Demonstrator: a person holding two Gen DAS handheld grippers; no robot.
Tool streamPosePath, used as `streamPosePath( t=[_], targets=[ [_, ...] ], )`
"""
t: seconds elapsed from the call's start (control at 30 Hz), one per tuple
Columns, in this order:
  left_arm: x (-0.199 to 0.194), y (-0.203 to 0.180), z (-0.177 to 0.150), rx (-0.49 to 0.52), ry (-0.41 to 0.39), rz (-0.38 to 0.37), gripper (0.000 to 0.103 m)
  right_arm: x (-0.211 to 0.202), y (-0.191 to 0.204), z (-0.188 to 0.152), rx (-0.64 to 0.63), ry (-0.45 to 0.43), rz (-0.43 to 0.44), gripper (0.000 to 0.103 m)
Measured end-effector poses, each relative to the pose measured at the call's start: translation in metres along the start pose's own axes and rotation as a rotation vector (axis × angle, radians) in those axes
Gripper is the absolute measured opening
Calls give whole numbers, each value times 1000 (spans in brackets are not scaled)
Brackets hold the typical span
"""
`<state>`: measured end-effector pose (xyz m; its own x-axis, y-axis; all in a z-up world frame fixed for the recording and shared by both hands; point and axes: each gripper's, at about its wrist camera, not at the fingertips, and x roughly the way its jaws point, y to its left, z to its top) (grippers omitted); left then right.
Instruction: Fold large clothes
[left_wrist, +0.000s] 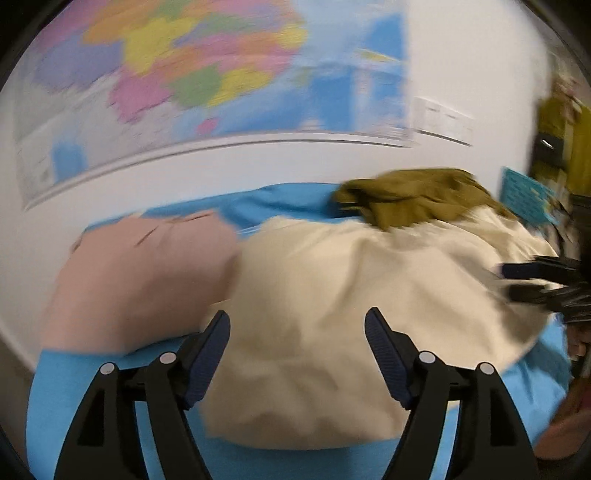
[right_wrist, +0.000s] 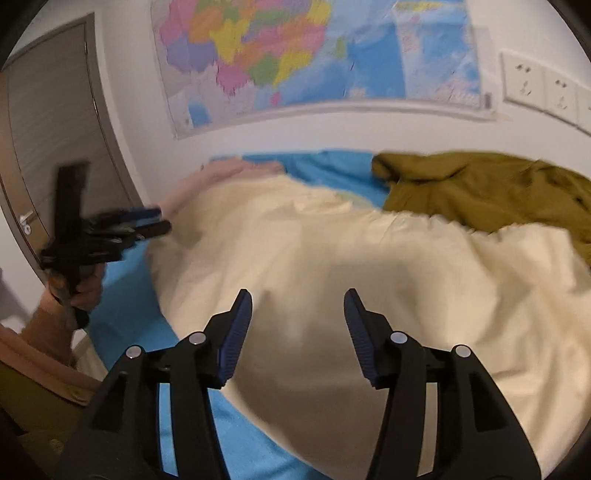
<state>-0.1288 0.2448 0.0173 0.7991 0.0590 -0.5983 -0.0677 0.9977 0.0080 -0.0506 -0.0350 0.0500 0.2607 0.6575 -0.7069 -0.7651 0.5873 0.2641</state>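
A large cream garment (left_wrist: 332, 295) lies spread and rumpled on the blue-covered surface (left_wrist: 74, 387); it also shows in the right wrist view (right_wrist: 332, 258). My left gripper (left_wrist: 297, 325) is open and empty, just above the cream cloth's near left part. My right gripper (right_wrist: 298, 306) is open and empty over the cloth's near middle. Each gripper shows blurred in the other's view: the right one (left_wrist: 524, 280) at the cloth's right edge, the left one (right_wrist: 155, 221) at its left edge.
A pink garment (left_wrist: 140, 280) lies at the cream cloth's left. An olive-green garment (right_wrist: 480, 188) lies at the back right. A white wall with a coloured map (right_wrist: 314, 55) stands right behind the surface. A door (right_wrist: 55, 147) is at the left, wall sockets (right_wrist: 543, 88) at the right.
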Motion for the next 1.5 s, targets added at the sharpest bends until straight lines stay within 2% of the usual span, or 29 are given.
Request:
streamPosePath(
  t=[0.1,0.17,0.2,0.27,0.37,0.43,0.53,0.63,0.67,0.7,0.8,0.83,1.03,1.17,1.23,1.33,1.43,1.5],
  targets=[
    [23,-17,-4,56,76,-49,73,16,-6,-14,10,38,-15,51],
    [52,-10,-12,17,186,-30,69,14,-12,-15,55,36,1,48],
    [57,-5,-14,-9,204,-46,69,11,-13,-15,56,35,-11,47],
    [55,-3,-14,-25,190,-54,68,1,-10,-13,47,21,-31,49],
    [45,-7,-7,-26,162,-50,71,-23,-24,-9,76,-49,-85,51],
    [41,-16,0,-9,139,-89,74,-38,-42,-8,119,-89,-119,52],
    [43,-26,2,22,143,-87,76,-52,-82,-15,208,-97,-223,52],
    [63,-13,3,-12,198,-45,75,-53,-129,-32,303,-60,-324,41],
    [64,-7,3,-33,200,-53,74,-54,-136,-36,319,-57,-334,35],
    [62,-5,2,-43,197,-54,74,-55,-142,-41,337,-53,-329,33],
    [55,-7,4,-32,184,-7,74,-61,-133,-42,342,-80,-329,44],
    [52,-9,5,-29,175,-8,74,-66,-127,-42,331,-104,-316,52],
    [49,-19,21,-14,129,-39,76,-80,-101,-30,253,-150,-274,53],
    [64,-23,39,10,130,-5,76,-67,-107,-9,232,-152,-320,53],
    [81,-20,52,20,160,18,76,-59,-118,-2,244,-139,-332,54],
    [110,-4,59,14,228,64,76,-46,-148,-2,270,-86,-425,51],
    [137,20,53,-59,309,17,75,-43,-180,-12,308,-59,-520,45],
    [142,29,50,-83,318,5,75,-50,-196,-22,395,-75,-443,44]
  ],
)
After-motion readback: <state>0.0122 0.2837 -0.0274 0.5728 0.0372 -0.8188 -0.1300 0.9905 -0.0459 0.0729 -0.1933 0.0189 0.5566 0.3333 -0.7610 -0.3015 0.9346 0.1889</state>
